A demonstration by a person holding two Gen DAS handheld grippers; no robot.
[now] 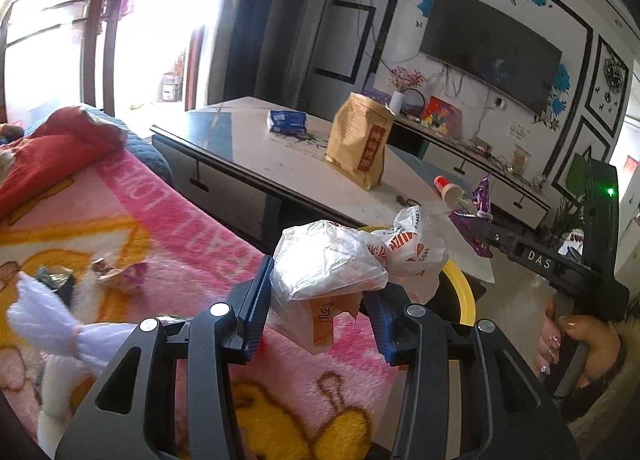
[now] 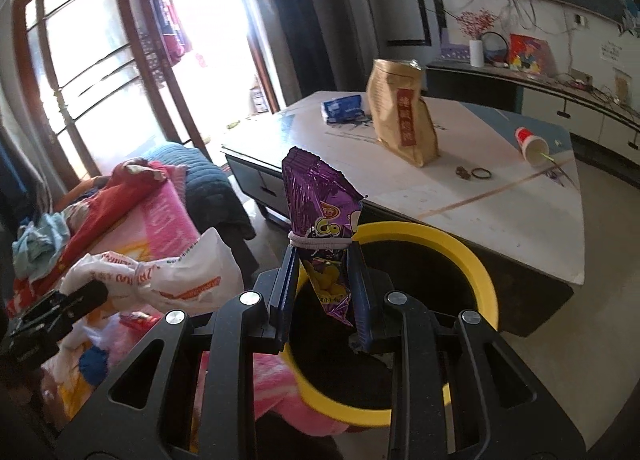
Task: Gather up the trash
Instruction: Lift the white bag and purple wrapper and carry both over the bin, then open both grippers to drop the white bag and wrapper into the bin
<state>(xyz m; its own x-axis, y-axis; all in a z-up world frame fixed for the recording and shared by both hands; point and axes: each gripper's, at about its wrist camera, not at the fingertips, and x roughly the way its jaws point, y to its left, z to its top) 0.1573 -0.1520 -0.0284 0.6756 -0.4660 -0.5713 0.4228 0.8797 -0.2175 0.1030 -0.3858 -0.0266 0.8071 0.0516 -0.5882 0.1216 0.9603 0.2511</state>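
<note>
My left gripper (image 1: 320, 292) is shut on a crumpled white plastic bag (image 1: 332, 260) with orange print, held over the pink blanket beside the bin; the bag also shows in the right wrist view (image 2: 172, 280). My right gripper (image 2: 324, 260) is shut on a purple snack packet (image 2: 320, 211) tied with a band, held above the yellow-rimmed bin (image 2: 472, 260). In the left wrist view the packet (image 1: 480, 203) and the bin's rim (image 1: 464, 292) show to the right.
A low table (image 2: 500, 211) holds a brown paper bag (image 2: 404, 115), a blue packet (image 2: 344, 107), a tipped paper cup (image 2: 532, 145) and small bits. The pink blanket (image 1: 140, 219) carries a wrapper (image 1: 120, 270) and white tissue (image 1: 52, 320). Red clothes (image 2: 120, 195) lie behind.
</note>
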